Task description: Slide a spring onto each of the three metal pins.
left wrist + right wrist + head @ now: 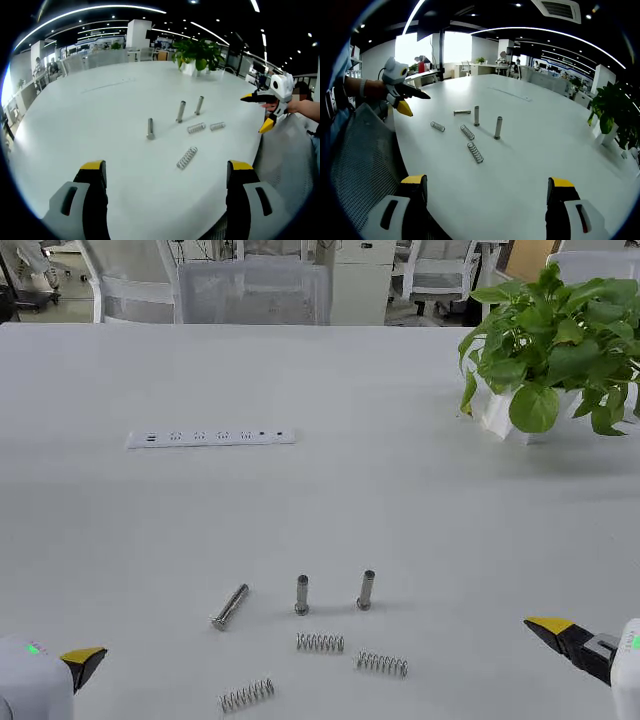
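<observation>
The left tongs stand wide apart, their yellow-tipped black jaws over the desk, gripping and touching nothing; the right tongs gape just as wide, also empty. Between the two tongs and ahead of both are three metal pins: the first pin lies flat nearest the left tongs, while the second pin and third pin stand upright on their flat heads, toward the right tongs. Three loose springs lie on the tongs' side of the pins, none on a pin: the first spring closest to the left tongs, the second spring in the middle, the third spring nearer the right tongs. In the head view the lower corners cut off both tongs, leaving one yellow tip each. The pins are smooth grey cylinders, the springs thin wire coils, the desk matte white. Far beyond the right tongs sits a leafy plant; beyond the left tongs, a white power strip
</observation>
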Available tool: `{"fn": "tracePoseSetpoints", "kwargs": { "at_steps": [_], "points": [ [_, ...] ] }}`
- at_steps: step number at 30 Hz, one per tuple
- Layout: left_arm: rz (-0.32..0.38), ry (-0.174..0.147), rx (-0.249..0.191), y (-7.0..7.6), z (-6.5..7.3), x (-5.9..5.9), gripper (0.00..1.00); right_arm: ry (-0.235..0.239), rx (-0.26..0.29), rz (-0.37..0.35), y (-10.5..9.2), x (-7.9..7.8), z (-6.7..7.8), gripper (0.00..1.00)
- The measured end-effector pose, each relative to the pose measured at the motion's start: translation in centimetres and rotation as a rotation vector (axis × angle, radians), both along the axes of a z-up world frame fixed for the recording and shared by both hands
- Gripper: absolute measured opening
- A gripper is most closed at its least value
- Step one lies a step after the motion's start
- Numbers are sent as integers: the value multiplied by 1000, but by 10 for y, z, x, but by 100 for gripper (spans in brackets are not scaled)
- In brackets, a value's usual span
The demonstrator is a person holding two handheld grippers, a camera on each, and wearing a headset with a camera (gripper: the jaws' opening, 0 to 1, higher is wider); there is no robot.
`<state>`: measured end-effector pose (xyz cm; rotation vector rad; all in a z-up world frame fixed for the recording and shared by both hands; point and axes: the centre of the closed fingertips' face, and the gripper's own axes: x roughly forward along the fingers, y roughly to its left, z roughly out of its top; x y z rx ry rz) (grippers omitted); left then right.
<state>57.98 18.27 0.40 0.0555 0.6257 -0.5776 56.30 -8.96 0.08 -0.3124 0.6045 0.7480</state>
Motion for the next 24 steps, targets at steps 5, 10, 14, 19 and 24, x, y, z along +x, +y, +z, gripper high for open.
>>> {"fn": "tracePoseSetpoints", "kwargs": {
  "at_steps": [5,10,14,19,24],
  "points": [
    [-3,8,0,0,-2,-1,99,-3,8,-5,-1,0,2,100],
    [-11,15,0,-1,-2,-3,99,-6,1,-5,-2,1,3,100],
    [2,43,-20,-2,-5,0,99,-11,43,-22,1,4,8,100],
    [-16,65,-16,-6,-8,7,99,-3,52,-21,5,4,6,100],
    [-34,82,-13,-9,-7,21,99,13,59,-11,8,1,4,100]
  ]
}}
